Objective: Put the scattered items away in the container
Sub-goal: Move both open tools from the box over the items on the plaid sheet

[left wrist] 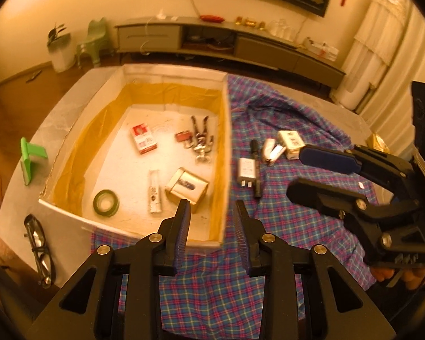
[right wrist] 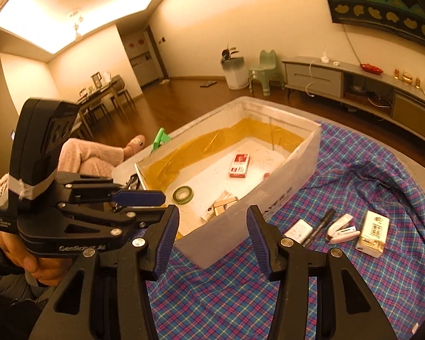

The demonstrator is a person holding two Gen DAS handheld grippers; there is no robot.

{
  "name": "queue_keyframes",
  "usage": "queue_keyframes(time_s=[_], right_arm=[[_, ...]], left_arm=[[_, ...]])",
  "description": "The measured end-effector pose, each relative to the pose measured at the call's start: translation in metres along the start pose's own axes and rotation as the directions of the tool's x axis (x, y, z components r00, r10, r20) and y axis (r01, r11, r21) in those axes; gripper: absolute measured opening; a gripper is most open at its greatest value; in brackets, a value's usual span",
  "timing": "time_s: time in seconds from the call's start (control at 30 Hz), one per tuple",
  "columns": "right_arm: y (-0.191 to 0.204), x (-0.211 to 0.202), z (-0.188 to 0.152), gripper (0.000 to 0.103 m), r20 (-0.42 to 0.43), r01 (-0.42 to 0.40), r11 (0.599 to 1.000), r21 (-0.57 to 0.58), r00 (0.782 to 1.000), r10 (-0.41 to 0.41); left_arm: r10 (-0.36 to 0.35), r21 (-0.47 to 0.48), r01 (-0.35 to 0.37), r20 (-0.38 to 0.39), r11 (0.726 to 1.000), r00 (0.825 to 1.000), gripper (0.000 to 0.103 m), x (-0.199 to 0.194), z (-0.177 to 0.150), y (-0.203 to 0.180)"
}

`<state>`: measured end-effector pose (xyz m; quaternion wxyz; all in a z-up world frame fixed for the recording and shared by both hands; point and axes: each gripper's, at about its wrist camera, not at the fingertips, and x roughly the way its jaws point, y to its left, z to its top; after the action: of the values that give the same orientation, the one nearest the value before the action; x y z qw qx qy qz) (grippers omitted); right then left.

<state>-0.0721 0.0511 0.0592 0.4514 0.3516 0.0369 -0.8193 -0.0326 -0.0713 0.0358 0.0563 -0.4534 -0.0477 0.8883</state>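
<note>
A white box [left wrist: 225,141] lined with yellow film stands on the table; it also shows in the right wrist view [right wrist: 294,175]. Inside lie a red card pack [left wrist: 144,138], keys [left wrist: 199,138], a tape roll [left wrist: 106,202], a small box [left wrist: 187,188] and a white tube [left wrist: 154,195]. On the plaid cloth [left wrist: 283,221] to its right lie a white charger [left wrist: 247,171], a black pen [left wrist: 255,170], a white stapler [left wrist: 272,148] and a cream box [left wrist: 291,143]. My left gripper [left wrist: 212,235] is open and empty over the box's near corner. My right gripper [right wrist: 212,240] is open and empty, above the cloth.
Black glasses [left wrist: 39,246] and a green holder [left wrist: 29,158] lie on the table left of the box. A grey TV cabinet [left wrist: 226,39] stands behind. A person's leg in pink [right wrist: 93,155] is beside the table's left side.
</note>
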Motion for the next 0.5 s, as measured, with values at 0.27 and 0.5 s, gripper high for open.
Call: queue_keyframes(time_s=[0.27, 0.5], right_arm=[[-0.070, -0.026, -0.026, 0.053, 0.027, 0.090, 0.980, 0.179, 0.995, -0.096], [-0.135, -0.027, -0.059, 0.058, -0.002, 0.178, 0.923, 0.341, 0.982, -0.189]], left_arm=[[-0.080, 0.072, 0.081, -0.019, 0.994, 0.997, 0.038, 0.012, -0.004, -0.041], [-0.107, 0.109, 0.114, -0.071, 0.988, 0.992, 0.042, 0.043, -0.007, -0.075]])
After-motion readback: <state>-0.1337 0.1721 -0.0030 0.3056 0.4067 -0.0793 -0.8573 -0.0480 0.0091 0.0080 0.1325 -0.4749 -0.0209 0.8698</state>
